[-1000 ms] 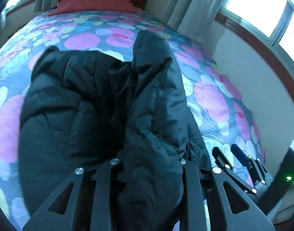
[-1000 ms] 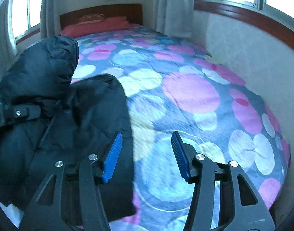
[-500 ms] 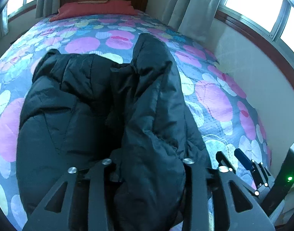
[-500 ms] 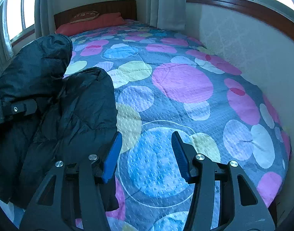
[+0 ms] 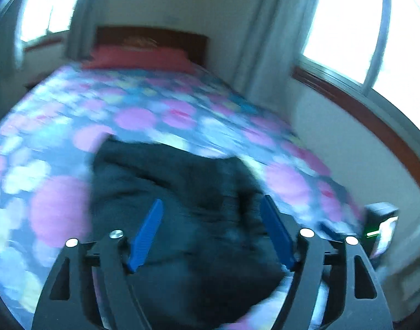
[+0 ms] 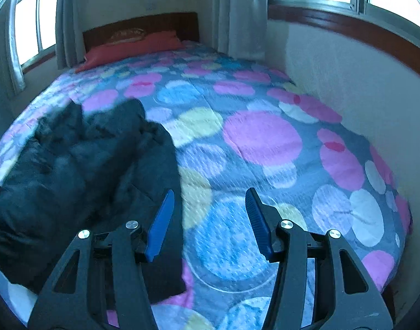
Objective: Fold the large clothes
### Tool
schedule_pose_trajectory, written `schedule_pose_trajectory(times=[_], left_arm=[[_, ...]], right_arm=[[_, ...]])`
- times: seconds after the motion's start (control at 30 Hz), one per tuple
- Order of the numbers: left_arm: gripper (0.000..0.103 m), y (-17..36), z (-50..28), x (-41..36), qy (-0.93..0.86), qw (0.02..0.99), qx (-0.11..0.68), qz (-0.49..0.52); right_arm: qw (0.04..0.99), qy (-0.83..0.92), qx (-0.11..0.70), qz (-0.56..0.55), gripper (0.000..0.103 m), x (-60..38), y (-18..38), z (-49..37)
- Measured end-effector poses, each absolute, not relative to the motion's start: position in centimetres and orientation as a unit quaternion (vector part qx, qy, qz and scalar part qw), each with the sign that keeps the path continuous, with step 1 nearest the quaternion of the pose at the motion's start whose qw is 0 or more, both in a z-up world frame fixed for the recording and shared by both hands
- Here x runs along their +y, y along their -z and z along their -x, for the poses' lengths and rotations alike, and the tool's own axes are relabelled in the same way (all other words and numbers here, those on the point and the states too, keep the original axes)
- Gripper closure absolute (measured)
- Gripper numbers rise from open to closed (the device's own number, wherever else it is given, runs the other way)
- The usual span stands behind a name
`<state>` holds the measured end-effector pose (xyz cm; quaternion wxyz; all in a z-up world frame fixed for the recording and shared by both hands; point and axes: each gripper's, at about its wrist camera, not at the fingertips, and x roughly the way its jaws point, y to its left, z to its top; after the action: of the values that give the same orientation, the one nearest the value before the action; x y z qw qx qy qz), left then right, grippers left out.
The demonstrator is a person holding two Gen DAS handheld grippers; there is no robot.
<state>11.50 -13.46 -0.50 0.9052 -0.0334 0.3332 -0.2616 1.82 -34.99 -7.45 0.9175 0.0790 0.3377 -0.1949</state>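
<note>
One black jacket [image 6: 80,165], one pillow [image 6: 133,48], two claws.

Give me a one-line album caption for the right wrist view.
Open right tool hovers over a spotted bedspread, black puffy jacket lying beside it.

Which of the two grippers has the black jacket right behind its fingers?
The left gripper: its open jaws frame the black jacket. The right gripper frames bare bedspread, with the jacket off to its left.
</note>
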Motion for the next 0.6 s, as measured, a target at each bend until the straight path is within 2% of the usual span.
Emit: schedule_pose_trajectory(times=[0.13, 0.2, 0.27, 0.5, 0.57, 0.6], left_arm=[[0.028, 1.8, -13.3, -9.4, 0.195, 0.923, 0.33, 0.028], [0.028, 2.9, -14.0, -7.4, 0.177, 0.922, 0.341, 0.049], [0.028, 3.9, -14.8, -6.4, 0.166, 0.919, 0.353, 0.062], [0.028, 7.2, -15.7, -5.6, 0.172, 0.901, 0.39, 0.082], [0.028, 7.9, -15.4, -6.0, 0.181, 0.894, 0.401, 0.085], [0.028, 8.3, -15.6, -6.3, 0.186, 0.891, 0.406, 0.084]], right_arm=[[0.932, 0.156, 0.316, -0.086, 0.048, -32.8, 4.8, -3.2], [0.938, 0.127, 0.312, -0.086, 0.042, -31.1, 3.6, -4.5], [0.938, 0.102, 0.32, -0.088, 0.04, -29.8, 3.4, -5.9], [0.904, 0.08, 0.413, -0.081, 0.039, -28.1, 8.3, -10.5], [0.898, 0.077, 0.425, -0.079, 0.055, -28.6, 9.8, -10.6], [0.896, 0.081, 0.429, -0.077, 0.058, -28.9, 10.4, -10.4]])
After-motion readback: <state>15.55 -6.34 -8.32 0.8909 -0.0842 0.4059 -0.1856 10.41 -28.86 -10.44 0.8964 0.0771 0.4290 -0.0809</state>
